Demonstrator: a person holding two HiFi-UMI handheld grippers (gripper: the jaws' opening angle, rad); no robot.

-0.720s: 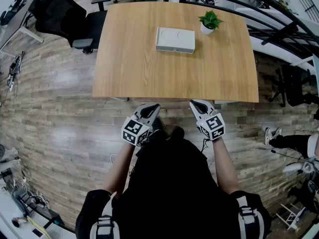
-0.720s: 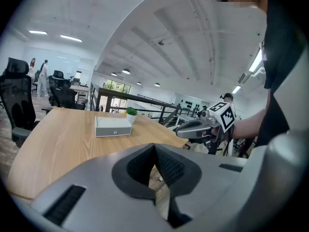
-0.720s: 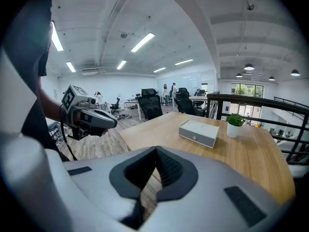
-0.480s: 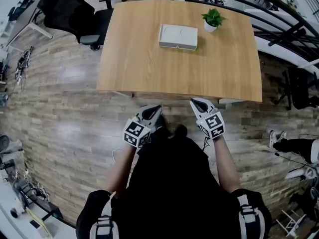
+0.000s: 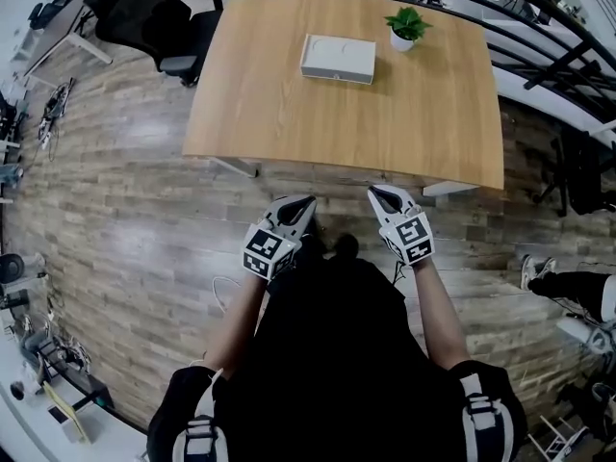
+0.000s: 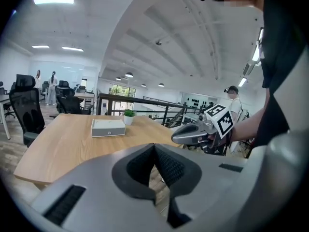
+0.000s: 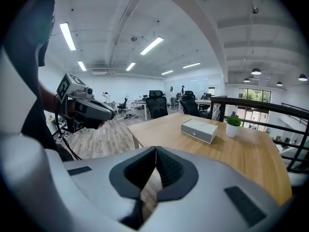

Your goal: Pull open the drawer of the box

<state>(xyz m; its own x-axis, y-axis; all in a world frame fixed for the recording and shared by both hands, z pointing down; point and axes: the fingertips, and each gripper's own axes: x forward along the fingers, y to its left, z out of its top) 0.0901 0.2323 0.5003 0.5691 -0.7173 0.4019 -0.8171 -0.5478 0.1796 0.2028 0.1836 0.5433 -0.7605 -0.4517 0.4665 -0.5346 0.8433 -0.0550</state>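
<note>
A flat white box (image 5: 338, 58) with a drawer front lies on the far half of the wooden table (image 5: 289, 114); it shows too in the left gripper view as the box (image 6: 108, 127) and in the right gripper view as the box (image 7: 198, 130). Both grippers hang over the floor, short of the table's near edge, close to the person's body. My left gripper (image 5: 304, 202) is shut and holds nothing. My right gripper (image 5: 373, 193) is shut and holds nothing as well. Each gripper sees the other: the right gripper (image 6: 175, 137), the left gripper (image 7: 112, 114).
A small potted plant (image 5: 405, 30) stands on the table just right of the box. A black office chair (image 5: 144, 22) sits at the table's far left corner. A black railing (image 5: 539, 37) runs along the right. Wood-plank floor surrounds the table.
The table has slid farther from me in the head view; the grippers now sit further back from its near edge. Both stay shut.
</note>
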